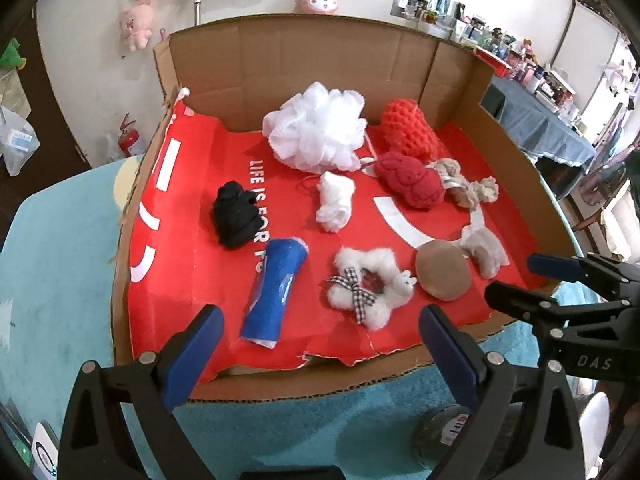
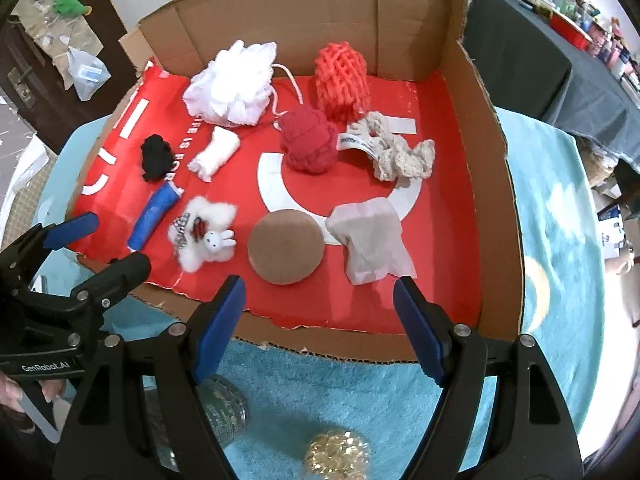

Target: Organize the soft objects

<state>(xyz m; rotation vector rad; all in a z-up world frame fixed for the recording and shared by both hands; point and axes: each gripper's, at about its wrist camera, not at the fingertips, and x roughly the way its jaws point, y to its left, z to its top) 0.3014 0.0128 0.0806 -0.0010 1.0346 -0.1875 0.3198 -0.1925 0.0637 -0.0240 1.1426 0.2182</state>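
Several soft objects lie on red paper inside a shallow cardboard box (image 1: 280,52) (image 2: 492,184). Among them are a white mesh pouf (image 1: 316,128) (image 2: 230,84), a red knitted ball (image 1: 412,180) (image 2: 308,140), a black cloth (image 1: 236,216) (image 2: 156,158), a blue roll (image 1: 274,292) (image 2: 154,216), a fluffy white scrunchie (image 1: 366,284) (image 2: 204,236), a brown round pad (image 1: 442,276) (image 2: 286,246) and a pale crumpled cloth (image 2: 370,240). My left gripper (image 1: 320,356) is open, empty, at the box's near edge before the blue roll. My right gripper (image 2: 320,320) is open, empty, before the brown pad.
The box rests on a teal fluffy mat (image 1: 52,264) (image 2: 560,220). A glass jar (image 2: 224,412) and a gold glittery ball (image 2: 336,456) lie on the mat near the right gripper. A cloth-covered table with clutter (image 1: 536,116) stands at the right.
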